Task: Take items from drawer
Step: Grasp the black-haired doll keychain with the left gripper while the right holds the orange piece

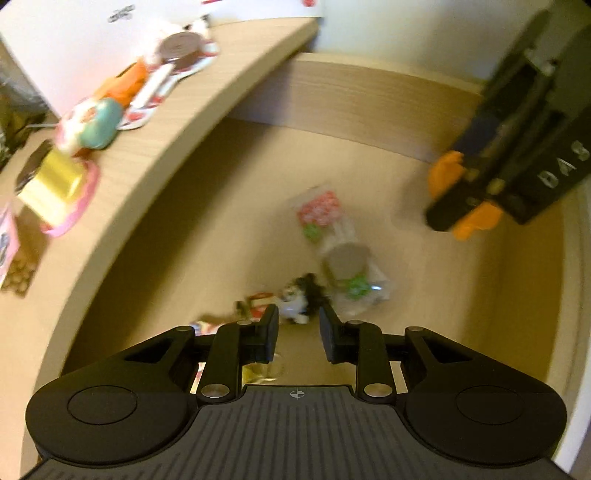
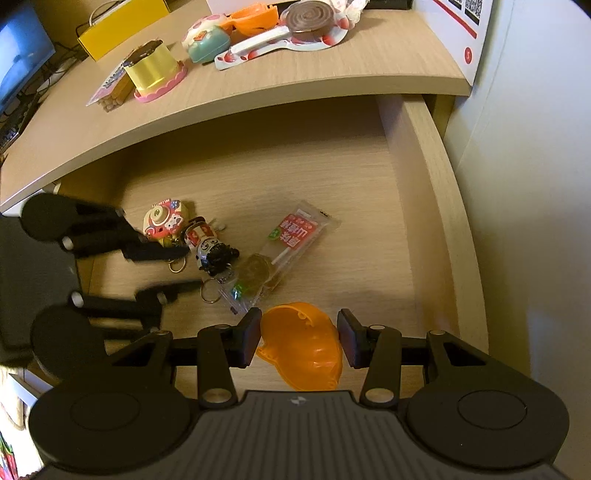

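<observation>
1. My right tongs (image 2: 300, 341) grip an orange shell half (image 2: 306, 347), the pads pressing its two sides, low over the open drawer (image 2: 436, 184) near its front edge.
2. My left tongs (image 1: 298, 330) stand parted with nothing between the pads, pointing down into the drawer; in the right wrist view they enter from nine o'clock, just beside the keychains.
3. On the drawer floor lie a round pink keychain (image 2: 164, 221), a small figure keychain (image 2: 210, 249) and a clear packet with a red label (image 2: 284, 251), close together near the middle, the packet at three o'clock of the figure.
4. In the left wrist view, blurred, the figure keychain sits just past the fingertips at twelve o'clock, the packet beyond it.
5. The table (image 2: 295, 88) above the drawer carries a gold cup on a pink base (image 2: 155, 70), a teal and white toy (image 2: 207, 40), an orange shell (image 2: 255, 16) and a brown swirl lollipop (image 2: 310, 16) on a spotted paddle.
6. A yellow box (image 2: 122, 26) sits at eleven o'clock on the table.
</observation>
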